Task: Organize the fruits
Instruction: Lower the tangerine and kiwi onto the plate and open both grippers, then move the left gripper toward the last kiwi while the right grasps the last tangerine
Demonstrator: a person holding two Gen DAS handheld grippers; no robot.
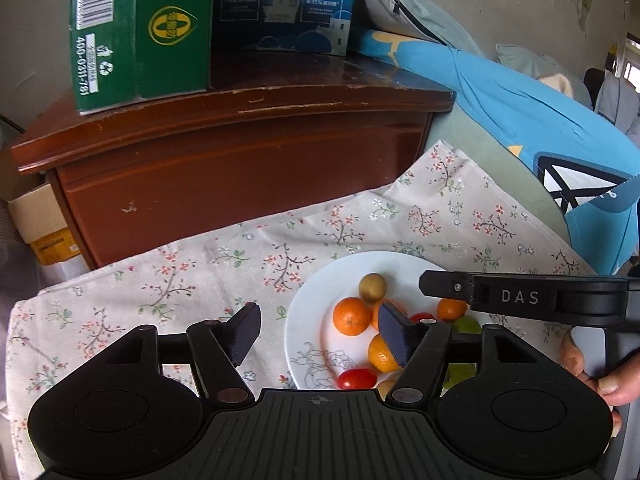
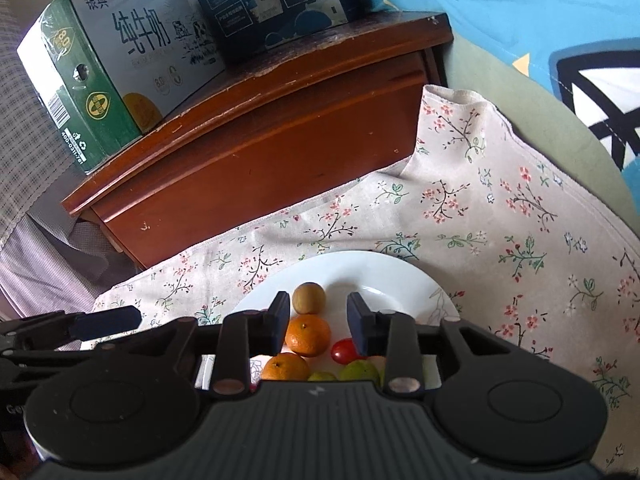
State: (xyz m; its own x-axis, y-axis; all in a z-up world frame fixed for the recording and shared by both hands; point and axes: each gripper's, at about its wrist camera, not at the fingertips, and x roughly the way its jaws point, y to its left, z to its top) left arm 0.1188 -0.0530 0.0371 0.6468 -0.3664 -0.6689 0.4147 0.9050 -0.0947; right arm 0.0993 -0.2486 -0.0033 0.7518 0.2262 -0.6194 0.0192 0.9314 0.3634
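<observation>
A white plate [image 1: 308,312] on a floral cloth holds several small oranges [image 1: 351,316], a brownish-green round fruit [image 1: 372,287], red cherry tomatoes [image 1: 357,378] and green fruits [image 1: 466,325]. My left gripper [image 1: 320,332] is open and empty, its right finger over the plate's fruit, its left finger over the cloth. My right gripper [image 2: 318,322] is open and empty above the plate [image 2: 384,276], its fingers either side of an orange [image 2: 307,335], with the brownish fruit [image 2: 308,298] just beyond and a tomato [image 2: 345,351] beside it. The right gripper's body [image 1: 520,298] shows at right in the left wrist view.
The floral cloth [image 1: 160,280] covers the surface. Behind it stands a brown wooden cabinet [image 1: 240,168] with a green milk carton box [image 1: 120,32] and a blue box [image 1: 280,4] on top. Blue bedding [image 1: 540,120] lies at the right.
</observation>
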